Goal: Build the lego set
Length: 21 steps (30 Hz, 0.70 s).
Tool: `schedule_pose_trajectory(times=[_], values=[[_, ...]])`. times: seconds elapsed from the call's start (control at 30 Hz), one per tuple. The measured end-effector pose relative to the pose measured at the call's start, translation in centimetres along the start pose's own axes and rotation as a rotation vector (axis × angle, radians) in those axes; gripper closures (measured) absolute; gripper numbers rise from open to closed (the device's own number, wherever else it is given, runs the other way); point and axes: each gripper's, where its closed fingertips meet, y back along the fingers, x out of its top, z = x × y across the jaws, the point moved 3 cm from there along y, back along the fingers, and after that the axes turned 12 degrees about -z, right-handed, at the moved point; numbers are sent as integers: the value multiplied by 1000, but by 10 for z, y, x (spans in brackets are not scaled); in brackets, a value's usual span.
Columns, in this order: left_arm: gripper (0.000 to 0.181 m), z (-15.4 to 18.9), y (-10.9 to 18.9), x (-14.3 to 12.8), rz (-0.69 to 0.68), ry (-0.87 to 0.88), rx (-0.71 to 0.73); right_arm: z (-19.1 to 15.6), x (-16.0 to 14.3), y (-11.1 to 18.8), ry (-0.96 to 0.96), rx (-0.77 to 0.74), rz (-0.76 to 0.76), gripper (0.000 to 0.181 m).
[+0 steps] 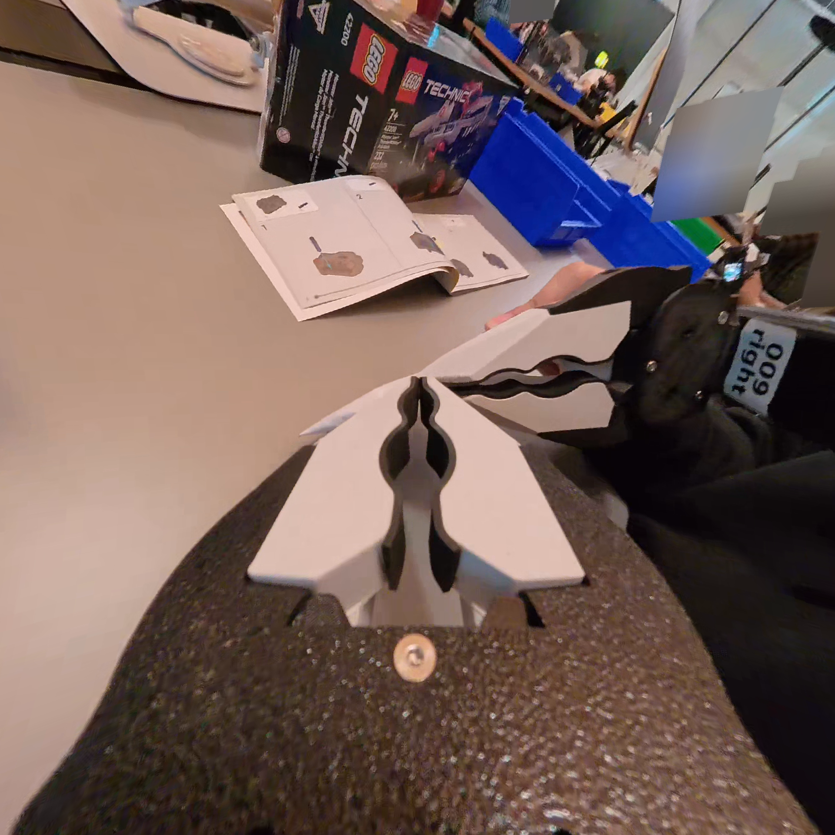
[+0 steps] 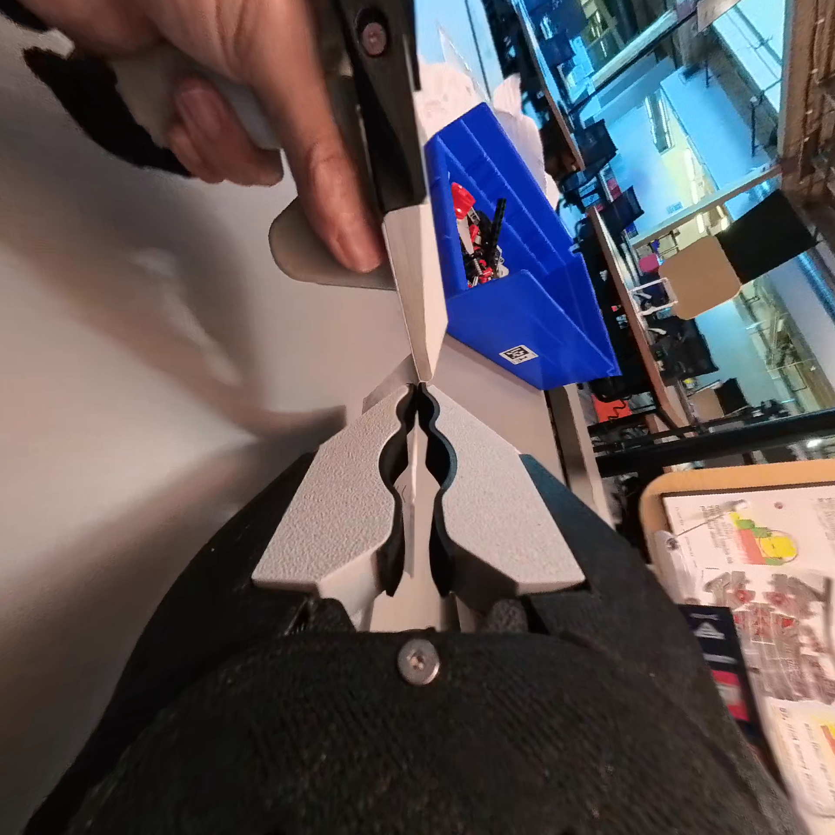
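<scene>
Meeting tip to tip at frame centre, left gripper [image 1: 418,384] and right gripper [image 1: 445,383] have jaws pressed together, seemingly empty. Manual [image 1: 361,244] lies open on the tabletop [image 1: 113,271], readable. Right view: bin [image 2: 519,289] keeps Lego pieces [image 2: 479,235] handy, upper centre.

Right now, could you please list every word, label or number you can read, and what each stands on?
I won't quote writing; it stands on:
Black set box: logos, numbers.
Open booklet: step numbers.
White label on the right gripper.
Blue bin: square code tag.
Printed sheets: too blurred.
</scene>
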Motion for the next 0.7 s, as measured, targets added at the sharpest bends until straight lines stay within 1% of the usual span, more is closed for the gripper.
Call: schedule_pose_trajectory(times=[0.13,0.2,0.27,0.43,0.53,0.6,0.7], values=[[181,8,5,3,-32,-120,62,4,3,5,-226,160,119,181],[181,14,7,5,-47,-166,72,6,4,10,-283,204,176,181],[181,17,9,8,-50,-192,74,9,4,12,-326,216,203,181],[181,18,11,9,-65,-195,62,9,4,14,-326,250,212,181],[181,16,12,10,-51,-180,48,10,5,15,-316,229,220,181],[181,17,12,6,-65,-227,38,7,5,15,-305,262,201,181],[179,21,13,2,-73,-299,13,4,6,15,-326,311,213,181]])
